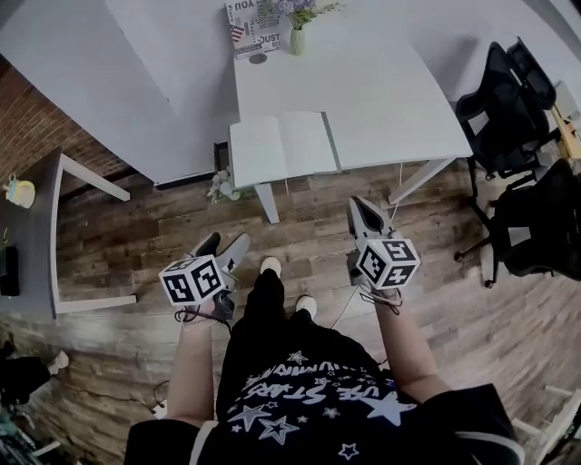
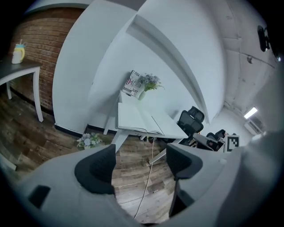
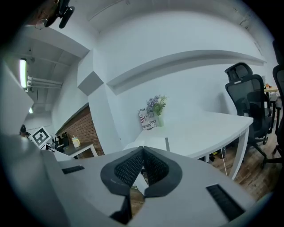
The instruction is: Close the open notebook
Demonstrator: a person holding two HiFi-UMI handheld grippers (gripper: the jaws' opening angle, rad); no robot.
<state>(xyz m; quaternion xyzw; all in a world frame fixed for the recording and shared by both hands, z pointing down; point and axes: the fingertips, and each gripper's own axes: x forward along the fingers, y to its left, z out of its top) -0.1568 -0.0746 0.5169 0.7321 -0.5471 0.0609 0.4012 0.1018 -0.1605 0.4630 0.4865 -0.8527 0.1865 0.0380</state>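
An open notebook with white pages lies flat at the near left corner of the white table. It also shows in the left gripper view as the notebook. Both grippers hang well short of the table, over the wooden floor. My left gripper is open, with only floor between its jaws. My right gripper is shut with nothing in it, its pads pressed together. In the right gripper view the jaws hide most of the notebook.
A vase of flowers and a printed sign stand at the table's far edge. Black office chairs sit to the right. A dark side table stands at left. A small bouquet and a cable lie on the floor.
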